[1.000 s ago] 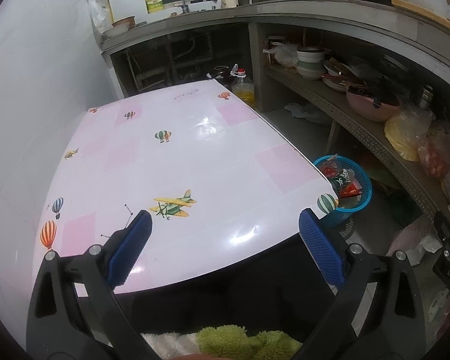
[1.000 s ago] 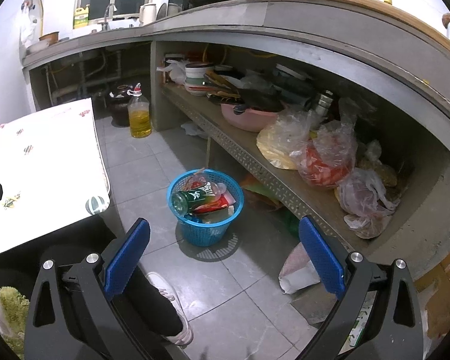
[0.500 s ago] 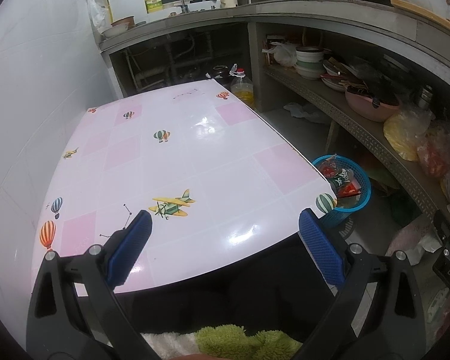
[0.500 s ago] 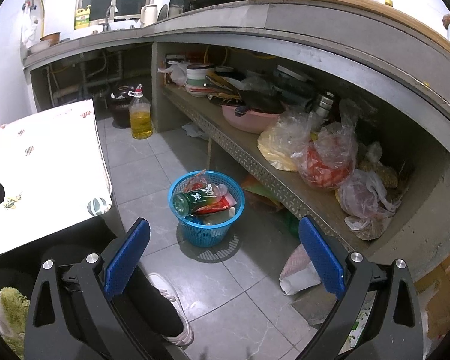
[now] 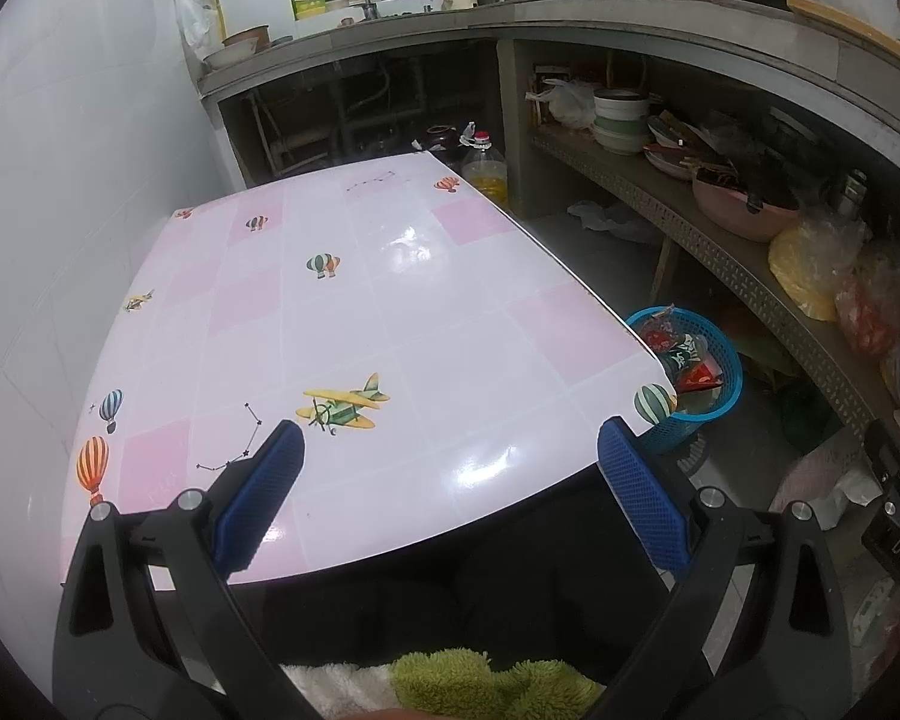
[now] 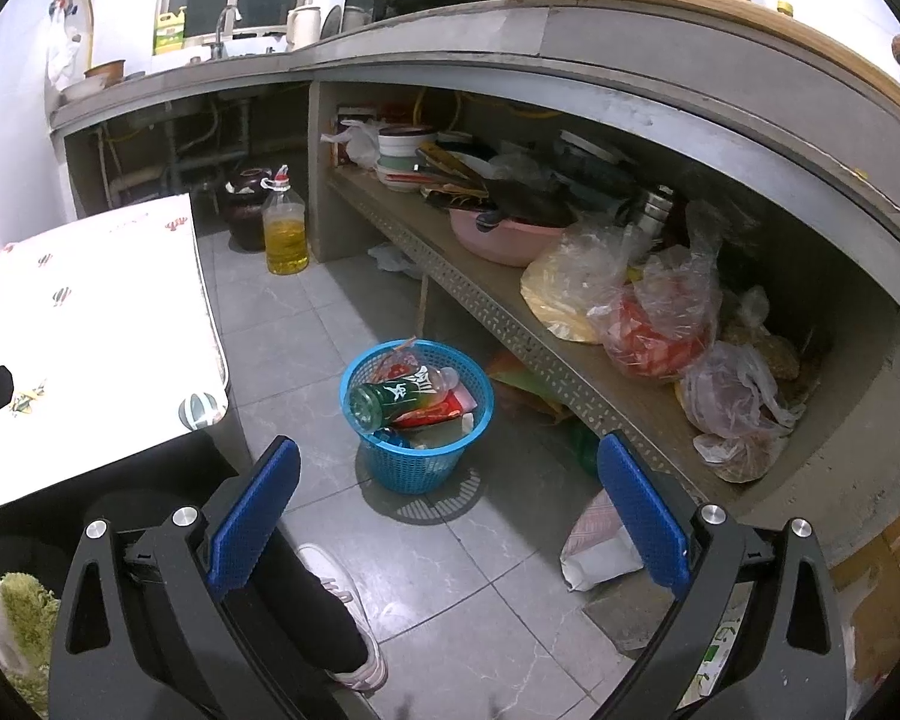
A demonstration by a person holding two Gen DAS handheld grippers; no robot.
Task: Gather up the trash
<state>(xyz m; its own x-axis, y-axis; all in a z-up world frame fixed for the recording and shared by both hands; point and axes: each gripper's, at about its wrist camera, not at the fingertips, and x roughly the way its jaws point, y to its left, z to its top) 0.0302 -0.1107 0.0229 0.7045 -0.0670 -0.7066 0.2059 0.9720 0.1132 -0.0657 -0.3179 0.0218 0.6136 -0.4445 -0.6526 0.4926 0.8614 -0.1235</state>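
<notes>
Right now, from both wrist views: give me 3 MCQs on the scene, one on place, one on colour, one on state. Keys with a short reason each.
1. Where does the basket stand?
A. on the table
B. on the floor beside the table's corner
C. on the shelf under the counter

2. What colour is the basket?
A. blue
B. red
C. white

3. How do the left hand-held gripper and the right hand-held gripper stand?
A. both shut on trash
B. left shut, right open
C. both open, holding nothing

Key:
1 B: it sits on the grey tiles, just off the corner of the table.
2 A: its mesh wall and rim are blue in both views.
3 C: each pair of blue pads is wide apart with nothing between; the green bottle lies in the basket.
</notes>
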